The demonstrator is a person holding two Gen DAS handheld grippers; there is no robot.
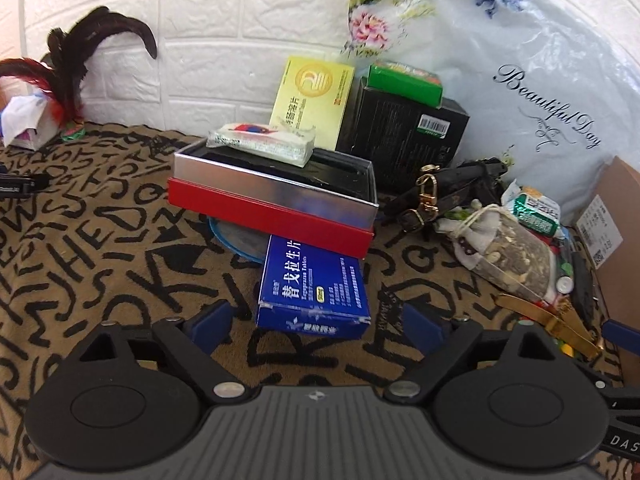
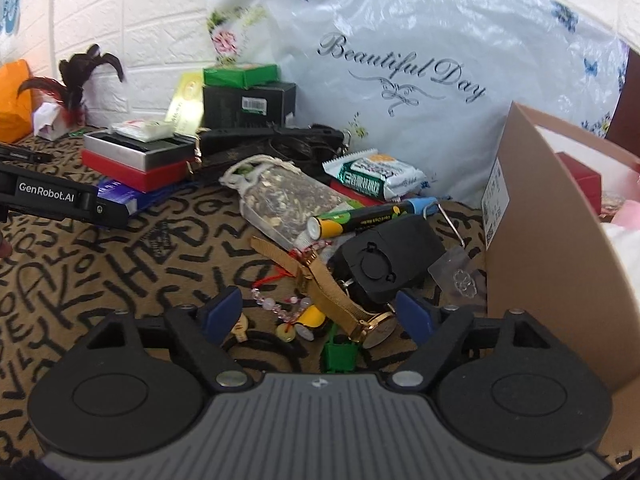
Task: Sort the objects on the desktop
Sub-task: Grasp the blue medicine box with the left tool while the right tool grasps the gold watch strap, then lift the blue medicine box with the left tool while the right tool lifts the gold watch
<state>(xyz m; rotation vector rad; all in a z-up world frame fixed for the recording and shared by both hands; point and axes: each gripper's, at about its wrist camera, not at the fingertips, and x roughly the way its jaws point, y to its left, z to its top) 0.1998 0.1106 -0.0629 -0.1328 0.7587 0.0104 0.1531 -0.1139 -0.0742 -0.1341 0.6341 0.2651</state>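
My left gripper (image 1: 318, 326) is open, its blue fingertips on either side of the near end of a blue medicine box (image 1: 314, 290) that lies on the patterned cloth, partly under a red and silver tin (image 1: 272, 200). A white packet (image 1: 260, 142) lies on the tin. My right gripper (image 2: 320, 316) is open and empty above a pile of small items: a gold watch (image 2: 340, 296), a pink bead bracelet (image 2: 276, 306), a green clip (image 2: 338, 354). The left gripper's body (image 2: 60, 198) shows in the right wrist view.
A yellow box (image 1: 312, 102), a black box (image 1: 404, 136) with a green box (image 1: 404, 80) on it and a big floral plastic bag (image 2: 400, 80) stand at the wall. A herb sachet (image 2: 288, 200), snack packet (image 2: 376, 178), marker (image 2: 368, 218), black pouch (image 2: 388, 256). Cardboard box (image 2: 552, 248) at right.
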